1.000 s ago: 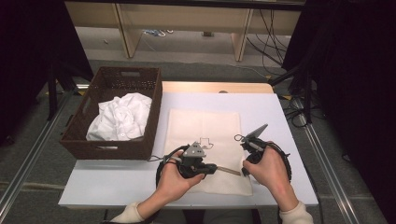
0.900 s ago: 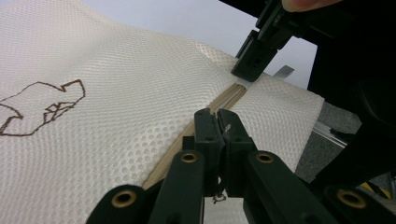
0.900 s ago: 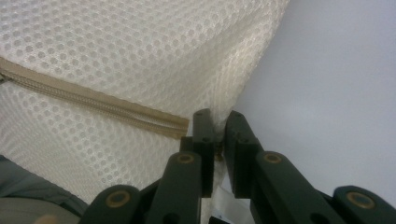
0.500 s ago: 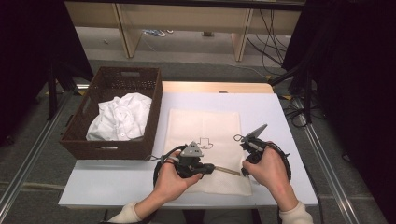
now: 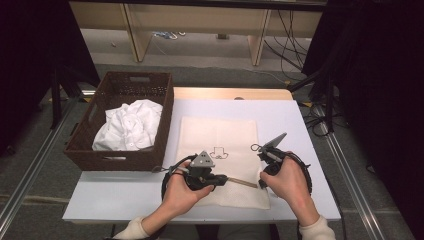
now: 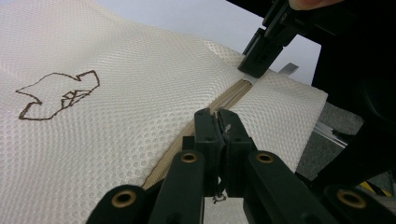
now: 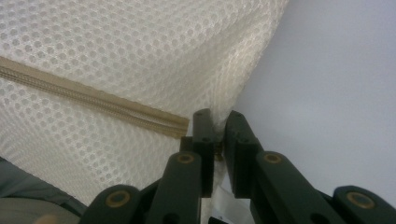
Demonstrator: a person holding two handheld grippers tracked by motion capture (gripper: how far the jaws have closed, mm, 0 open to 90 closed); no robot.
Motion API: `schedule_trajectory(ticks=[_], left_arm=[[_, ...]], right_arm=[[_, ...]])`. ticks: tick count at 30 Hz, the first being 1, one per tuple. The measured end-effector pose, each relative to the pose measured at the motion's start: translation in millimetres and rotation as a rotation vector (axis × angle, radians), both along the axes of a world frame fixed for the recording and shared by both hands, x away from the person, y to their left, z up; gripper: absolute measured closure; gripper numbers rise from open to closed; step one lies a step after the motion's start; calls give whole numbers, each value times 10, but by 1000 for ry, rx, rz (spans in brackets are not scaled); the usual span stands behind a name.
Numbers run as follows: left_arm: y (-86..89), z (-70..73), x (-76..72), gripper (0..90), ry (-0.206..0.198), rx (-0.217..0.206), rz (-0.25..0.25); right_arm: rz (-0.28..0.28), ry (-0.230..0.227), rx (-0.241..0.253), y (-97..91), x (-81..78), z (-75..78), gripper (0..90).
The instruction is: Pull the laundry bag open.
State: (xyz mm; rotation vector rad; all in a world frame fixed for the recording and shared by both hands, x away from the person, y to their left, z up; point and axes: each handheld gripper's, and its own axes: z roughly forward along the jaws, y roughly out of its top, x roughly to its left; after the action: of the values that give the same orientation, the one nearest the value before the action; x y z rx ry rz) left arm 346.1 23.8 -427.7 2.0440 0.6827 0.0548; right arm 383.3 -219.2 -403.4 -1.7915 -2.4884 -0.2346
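A cream mesh bag (image 5: 220, 145) lies flat on the white table (image 5: 125, 195), with a brown stitched figure (image 5: 218, 151) on it and a tan zipper (image 5: 243, 182) along its near edge. My left gripper (image 5: 225, 180) is shut on the zipper (image 6: 233, 95), its jaws pressed together at the gripper's tip (image 6: 218, 122). My right gripper (image 5: 260, 184) pinches the bag's mesh at the zipper's right end, and its jaws meet on the fabric at the tip (image 7: 218, 123). The zipper (image 7: 84, 95) runs off to the left from there.
A dark wicker basket (image 5: 165, 125) stands on the table's left side with a crumpled white cloth (image 5: 130, 125) inside. Table edges lie close on the right and the near side. Cables trail on the floor beyond the table.
My left gripper has edged very slightly left along the zipper. The right gripper and the bag have stayed put.
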Motion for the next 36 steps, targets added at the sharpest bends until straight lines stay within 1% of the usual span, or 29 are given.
schedule_trajectory(ticks=[1, 2, 3, 4, 5, 6, 7, 8, 10, 11, 13, 14, 15, 16, 17, 19, 20, 22, 23, 24, 28, 30, 31, 32, 33, 35, 36], left_arm=[[3, 1, -1, 870, 1, -1, 1], [0, 0, -13, 870, 17, -8, 21], [9, 0, -2, 870, 13, -9, 8], [13, 2, -3, 869, 14, -12, 9], [23, 10, -4, 870, 17, -5, 10], [20, 8, -13, 870, 18, -14, 25], [32, 10, -7, 870, 10, -7, 18], [42, 9, 2, 870, 2, -7, 6], [49, 7, -8, 870, 18, -12, 20], [57, 11, -11, 870, 12, -7, 25], [73, 12, -2, 870, 0, 2, 11], [68, 9, -10, 870, 8, -8, 22], [78, 10, -9, 870, 8, -1, 20], [78, 9, -17, 870, 18, -7, 30], [81, 8, -17, 870, 17, -8, 30], [93, 9, -2, 870, 5, -8, 13], [88, 7, -5, 870, 9, -15, 18], [105, 17, -2, 870, 5, 2, 17], [104, 18, -9, 870, 17, -3, 28], [107, 20, -8, 870, 20, -4, 25], [123, 21, -1, 870, 4, -3, 17], [129, 25, -9, 870, 9, 0, 27], [133, 25, -15, 870, 17, -2, 36], [132, 24, -15, 870, 14, -9, 38], [147, 28, -5, 870, 2, 3, 24], [153, 28, -7, 870, 4, 3, 25], [158, 23, -12, 870, 12, -6, 29]], right_arm=[[1, 0, -1, 1, -1, 1, 844], [0, -1, -1, 0, 0, -1, 843], [1, -1, -2, -1, 1, -3, 843], [2, -1, 0, -6, 3, -5, 843], [18, -12, -1, -18, 14, -13, 843], [24, -16, -1, -22, 13, -15, 843], [25, -15, 2, -23, 13, -15, 843], [23, -15, -1, -21, 13, -15, 843], [-5, 2, -6, -2, 2, -6, 843], [0, -1, -6, -5, 4, -8, 843], [2, -1, -2, -6, 5, -8, 843], [1, 0, -2, -5, 4, -7, 843], [0, -2, -1, -4, 4, -9, 843], [2, 0, -3, -6, 5, -8, 843], [2, -1, -1, -6, 5, -9, 843], [3, -1, -6, -3, 5, -9, 843], [8, -5, -2, -8, 8, -15, 843], [6, -4, -5, -7, 7, -14, 843], [5, -3, -3, -7, 8, -14, 843], [6, -3, -2, -7, 8, -14, 843], [7, -3, -5, -8, 8, -15, 843], [4, -1, -5, -7, 8, -13, 843], [4, -2, -6, -7, 7, -13, 844], [4, -2, -6, -8, 8, -14, 843], [3, -2, -6, -9, 8, -15, 843], [0, -3, -8, -9, 9, -17, 843], [2, -3, -9, -8, 10, -17, 843]])
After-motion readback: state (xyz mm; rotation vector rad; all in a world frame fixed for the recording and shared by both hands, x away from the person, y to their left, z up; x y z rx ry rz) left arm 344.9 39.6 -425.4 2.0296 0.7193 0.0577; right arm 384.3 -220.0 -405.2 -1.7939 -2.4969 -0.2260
